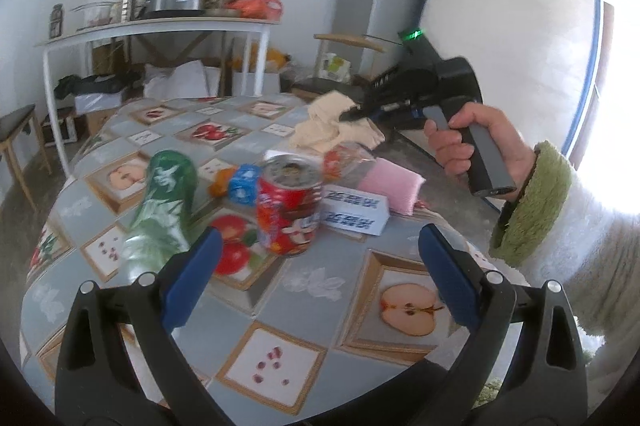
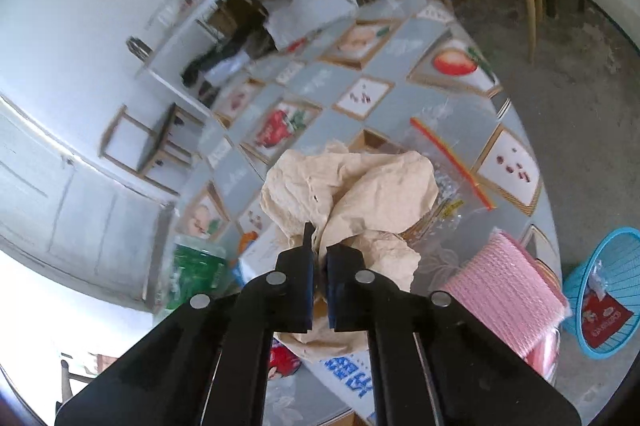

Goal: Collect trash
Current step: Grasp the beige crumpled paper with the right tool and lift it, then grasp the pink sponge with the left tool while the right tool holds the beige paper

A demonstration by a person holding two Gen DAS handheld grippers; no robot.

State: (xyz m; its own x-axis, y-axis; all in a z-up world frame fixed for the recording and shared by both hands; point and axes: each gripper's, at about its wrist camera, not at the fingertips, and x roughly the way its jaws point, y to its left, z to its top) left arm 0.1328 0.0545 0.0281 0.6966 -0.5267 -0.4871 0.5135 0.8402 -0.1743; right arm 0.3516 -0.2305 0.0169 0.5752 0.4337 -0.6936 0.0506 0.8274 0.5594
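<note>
In the right wrist view my right gripper [image 2: 319, 268] is shut on a crumpled beige paper [image 2: 352, 186], which hangs off its tips above the table. The left wrist view shows that same gripper [image 1: 352, 114] in a person's hand, pinching the beige paper [image 1: 324, 124] over the table's far side. My left gripper [image 1: 320, 250] stands open and empty near the table's front. Just beyond it stands a red drink can [image 1: 290, 204], with a green plastic bottle [image 1: 164, 204] to its left. A blue basket [image 2: 604, 290] with a red wrapper inside sits on the floor.
On the fruit-patterned tablecloth [image 1: 280, 346] also lie a white-and-blue box [image 1: 356, 210], a pink sponge [image 1: 390, 184], a blue wrapper [image 1: 244, 182] and a clear zip bag [image 2: 452, 162]. A white shelf table [image 1: 160, 26], a fridge [image 1: 380, 2] and chairs stand around.
</note>
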